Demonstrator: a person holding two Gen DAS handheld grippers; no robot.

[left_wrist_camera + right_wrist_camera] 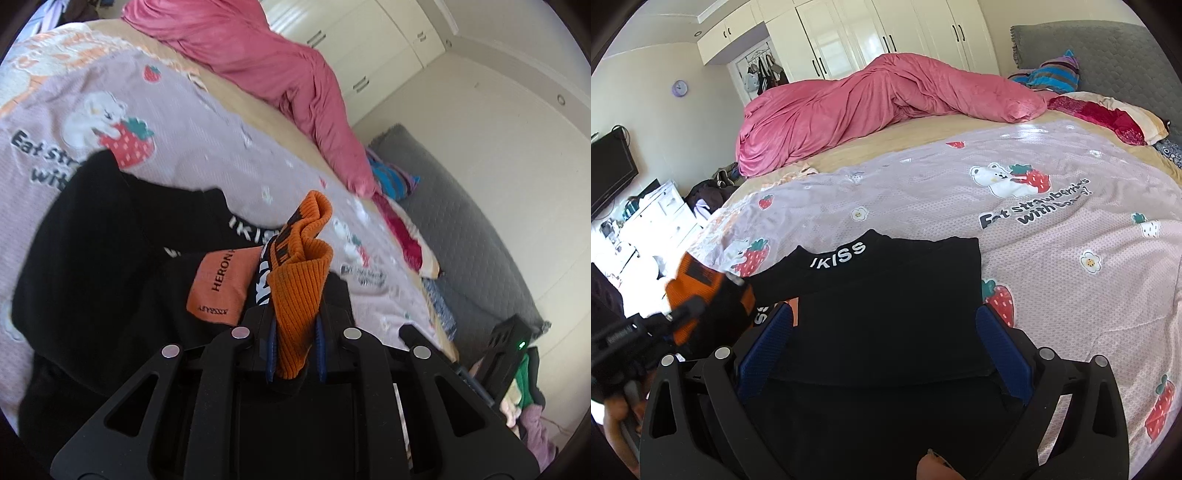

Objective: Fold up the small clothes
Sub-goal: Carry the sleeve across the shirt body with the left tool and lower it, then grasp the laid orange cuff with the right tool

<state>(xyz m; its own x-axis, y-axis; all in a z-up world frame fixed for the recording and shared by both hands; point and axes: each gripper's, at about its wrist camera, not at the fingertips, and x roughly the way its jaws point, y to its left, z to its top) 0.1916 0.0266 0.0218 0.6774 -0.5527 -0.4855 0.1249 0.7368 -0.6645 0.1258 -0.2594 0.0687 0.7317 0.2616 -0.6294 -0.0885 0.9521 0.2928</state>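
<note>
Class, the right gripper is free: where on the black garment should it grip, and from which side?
Probably the bare right-hand edge of the black garment, approached from the strawberry sheet side: it lies flat and clear there. The left gripper already holds the orange cuff opposite.

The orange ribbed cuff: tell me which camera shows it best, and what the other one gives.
The left wrist view. There the orange ribbed cuff fills the centre, sharp, clamped in the left gripper, ribbing and black stripes clear. The right wrist view shows the cuff only at its left edge, blurred and partly hidden by that gripper.
</note>
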